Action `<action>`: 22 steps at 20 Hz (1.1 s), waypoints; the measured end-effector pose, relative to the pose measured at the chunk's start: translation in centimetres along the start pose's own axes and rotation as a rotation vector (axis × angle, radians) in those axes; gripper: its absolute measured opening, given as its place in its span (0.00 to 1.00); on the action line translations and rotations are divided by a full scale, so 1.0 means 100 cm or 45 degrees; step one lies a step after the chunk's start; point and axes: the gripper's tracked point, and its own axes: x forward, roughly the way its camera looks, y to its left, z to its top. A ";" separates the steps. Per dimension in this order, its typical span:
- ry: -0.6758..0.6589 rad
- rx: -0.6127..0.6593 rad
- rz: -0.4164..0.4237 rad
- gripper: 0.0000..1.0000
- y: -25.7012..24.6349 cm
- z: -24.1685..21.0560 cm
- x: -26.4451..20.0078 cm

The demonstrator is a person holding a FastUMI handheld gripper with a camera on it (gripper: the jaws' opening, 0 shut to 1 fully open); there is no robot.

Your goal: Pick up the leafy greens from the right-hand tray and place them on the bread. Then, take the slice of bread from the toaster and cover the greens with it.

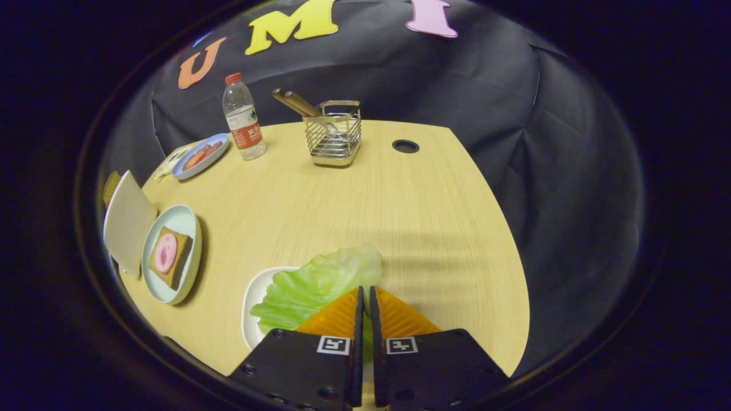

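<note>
Tool (365,297) apparently clamped on lettuce leaf (320,282) over white tray (251,302).

Staged recording booth, not real kitchen: black cloth wall (457,85) behind pale wood-grain desk (365,217) with round cable hole (405,146). Kitchen props laid out: wire utensil basket (333,134), clear plastic water bottle (243,117), food on small plates (188,220).
</note>
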 end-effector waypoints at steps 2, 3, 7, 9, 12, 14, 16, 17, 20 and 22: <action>-0.006 -0.008 -0.002 0.29 0.003 -0.001 0.005; -0.002 -0.003 -0.015 0.47 0.002 0.001 0.003; 0.019 -0.054 -0.091 0.26 -0.006 -0.003 0.009; -0.009 -0.061 -0.086 0.06 -0.002 0.001 0.005; -0.055 -0.054 -0.074 0.00 0.004 0.007 -0.007; -0.069 -0.040 -0.057 0.00 0.011 0.006 -0.021; -0.107 -0.027 -0.042 0.00 0.020 0.011 -0.038; -0.130 -0.021 -0.032 0.00 0.025 0.014 -0.049; -0.192 -0.021 0.003 0.00 0.049 0.025 -0.081; -0.225 -0.033 0.014 0.00 0.068 0.031 -0.101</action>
